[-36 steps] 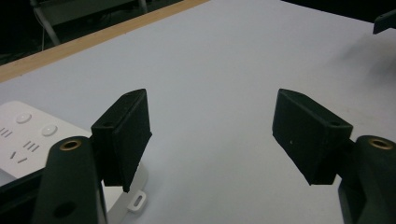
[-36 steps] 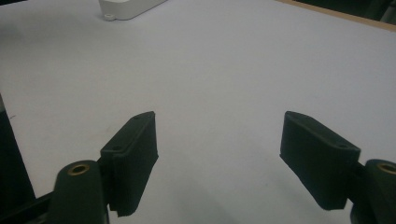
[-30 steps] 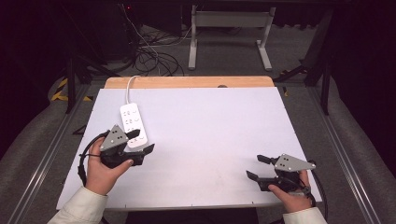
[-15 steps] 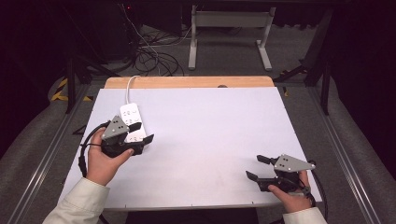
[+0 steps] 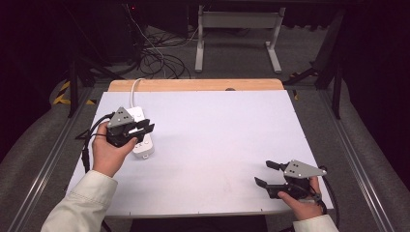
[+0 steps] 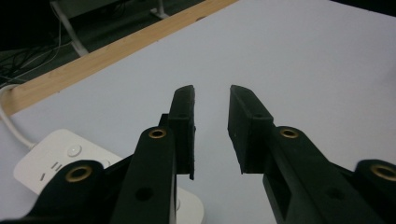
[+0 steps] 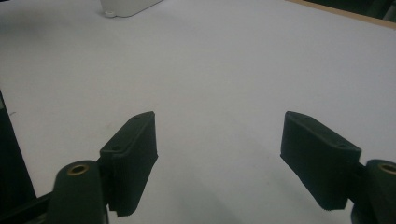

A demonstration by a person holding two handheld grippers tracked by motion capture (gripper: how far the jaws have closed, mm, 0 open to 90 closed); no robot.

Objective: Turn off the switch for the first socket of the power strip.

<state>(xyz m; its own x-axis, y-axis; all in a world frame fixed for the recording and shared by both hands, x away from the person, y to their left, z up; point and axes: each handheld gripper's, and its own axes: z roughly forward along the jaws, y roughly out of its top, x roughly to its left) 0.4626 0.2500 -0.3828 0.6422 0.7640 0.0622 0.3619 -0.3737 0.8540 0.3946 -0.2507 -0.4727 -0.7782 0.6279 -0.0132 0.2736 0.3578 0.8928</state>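
As my left gripper [image 5: 145, 128] hovers above the white plastic power strip [image 5: 143, 147], its just-narrowing jaws clasp nothing; my right gripper [image 5: 267, 175] gapes wide.

Two handheld grippers over a white table, a power strip under the left one

The left gripper [image 5: 145, 129] hangs over the white power strip [image 5: 143, 145], which lies near the left edge of the table [image 5: 217, 145] toward its far left corner; its jaws have just been closing and now stand a narrow gap apart with nothing seen between them, pointing toward the right edge. The strip's white cord [image 5: 134, 89] runs off over the wooden far edge. The left hand [image 5: 110, 153], in a pale sleeve [image 5: 82, 203], wraps the gripper's body. The right gripper [image 5: 268, 174] sits by the near right corner, jaws wide apart and empty, pointing left, held by the right hand [image 5: 297, 203].
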